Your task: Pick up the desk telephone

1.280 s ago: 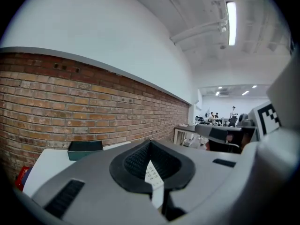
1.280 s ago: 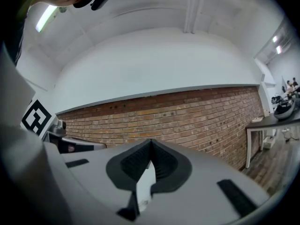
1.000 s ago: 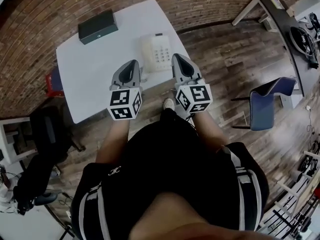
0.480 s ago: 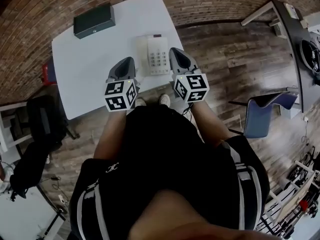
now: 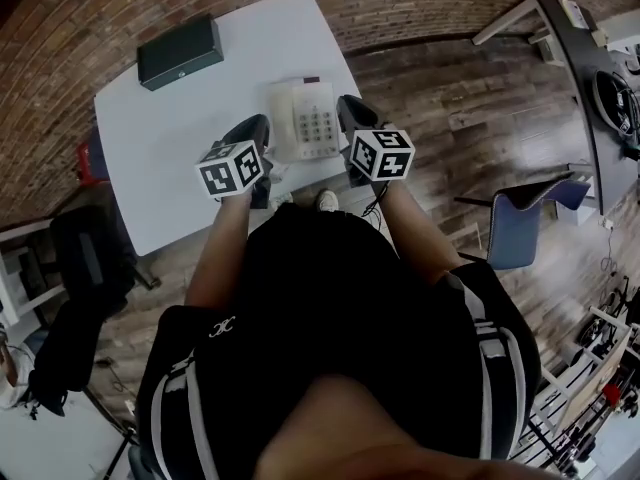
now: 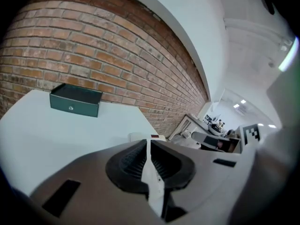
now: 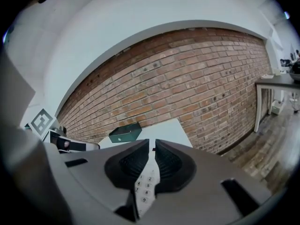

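Far left on the white bench sits a dark green box, up by the brick wall and well apart from everything else. Next comes the left gripper, hanging over the bench's near edge just left of the phone. Its jaws are pressed together with nothing in them, only a thin slit showing in the left gripper view. The phone lies flat on the near right part of the bench, keypad up, between the two grippers, and neither one has it in its jaws. The right gripper is just beside the phone's right edge, jaws also closed and empty. In the right gripper view a few keypad buttons show through the slit. Way off right, a blue chair stands on the wood floor.
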`<move>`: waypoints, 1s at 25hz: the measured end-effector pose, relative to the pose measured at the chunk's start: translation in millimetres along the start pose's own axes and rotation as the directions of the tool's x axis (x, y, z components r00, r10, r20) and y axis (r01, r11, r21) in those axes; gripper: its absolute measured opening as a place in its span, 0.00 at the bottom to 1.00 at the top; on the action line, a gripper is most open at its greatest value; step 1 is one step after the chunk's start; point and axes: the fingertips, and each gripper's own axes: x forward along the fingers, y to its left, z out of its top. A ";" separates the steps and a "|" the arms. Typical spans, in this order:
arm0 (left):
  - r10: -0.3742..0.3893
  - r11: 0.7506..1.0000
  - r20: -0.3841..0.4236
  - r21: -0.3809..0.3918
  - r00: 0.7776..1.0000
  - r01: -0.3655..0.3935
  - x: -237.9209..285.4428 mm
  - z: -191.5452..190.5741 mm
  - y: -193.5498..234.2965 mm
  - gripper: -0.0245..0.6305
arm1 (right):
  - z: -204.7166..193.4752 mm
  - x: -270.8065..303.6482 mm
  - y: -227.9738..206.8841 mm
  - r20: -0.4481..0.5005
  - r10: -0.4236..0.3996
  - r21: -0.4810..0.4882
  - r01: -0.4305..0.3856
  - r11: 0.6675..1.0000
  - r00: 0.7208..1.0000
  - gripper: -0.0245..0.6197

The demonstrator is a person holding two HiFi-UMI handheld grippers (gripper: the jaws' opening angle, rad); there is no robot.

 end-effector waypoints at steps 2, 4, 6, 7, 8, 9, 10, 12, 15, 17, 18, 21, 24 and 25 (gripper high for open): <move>-0.023 0.999 -0.023 -0.027 0.999 0.023 8.4 -4.4 7.1 0.07 | -8.3 10.0 -6.7 -0.031 0.014 0.037 -0.013 0.999 0.999 0.09; -0.034 0.999 -0.058 -0.021 0.998 0.033 16.8 -10.3 11.8 0.19 | -19.0 18.5 -14.0 -0.067 0.023 0.060 -0.019 0.998 0.997 0.15; -0.041 0.999 -0.097 -0.011 0.994 0.040 25.6 -17.8 15.9 0.24 | -30.8 26.5 -20.8 -0.107 0.029 0.070 -0.021 0.997 0.994 0.17; -0.050 0.999 -0.115 -0.012 0.992 0.049 30.4 -22.1 17.5 0.27 | -36.3 30.6 -23.0 -0.126 0.034 0.075 -0.025 0.997 0.991 0.18; -0.068 0.998 -0.134 -0.018 0.989 0.066 35.5 -26.6 18.6 0.30 | -41.4 34.8 -24.6 -0.143 0.042 0.083 -0.030 0.996 0.989 0.19; -0.090 0.996 -0.153 -0.028 0.984 0.087 41.0 -31.4 19.0 0.35 | -46.2 39.1 -26.0 -0.160 0.050 0.091 -0.036 0.995 0.986 0.21; -0.115 0.993 -0.172 -0.043 0.978 0.109 46.4 -36.2 19.1 0.38 | -51.0 43.3 -27.3 -0.175 0.056 0.098 -0.039 0.994 0.983 0.22; -0.155 0.987 -0.200 -0.079 0.967 0.142 55.6 -44.3 19.5 0.42 | -60.2 50.5 -29.3 -0.205 0.066 0.108 -0.045 0.993 0.977 0.25; -0.187 0.979 -0.225 -0.122 0.956 0.163 66.4 -50.1 20.9 0.45 | -68.7 58.6 -33.0 -0.233 0.072 0.126 -0.043 0.991 0.970 0.31; -0.198 0.976 -0.243 -0.139 0.950 0.168 72.6 -52.4 22.9 0.47 | -71.7 63.5 -35.3 -0.243 0.075 0.146 -0.040 0.988 0.967 0.33; -0.202 0.975 -0.252 -0.146 0.946 0.169 75.5 -53.5 24.2 0.47 | -73.8 65.9 -36.7 -0.249 0.076 0.154 -0.038 0.987 0.965 0.34; -0.216 0.970 -0.270 -0.168 0.939 0.175 82.9 -57.3 26.6 0.48 | -83.2 71.0 -42.0 -0.279 0.080 0.178 -0.030 0.983 0.957 0.35; -0.239 0.962 -0.273 -0.198 0.932 0.188 88.3 -58.8 27.3 0.48 | -91.6 74.3 -43.2 -0.305 0.110 0.230 -0.039 0.972 0.946 0.35; -0.250 0.958 -0.273 -0.209 0.929 0.197 89.6 -58.7 27.1 0.48 | -92.4 75.8 -42.4 -0.307 0.121 0.240 -0.046 0.970 0.944 0.35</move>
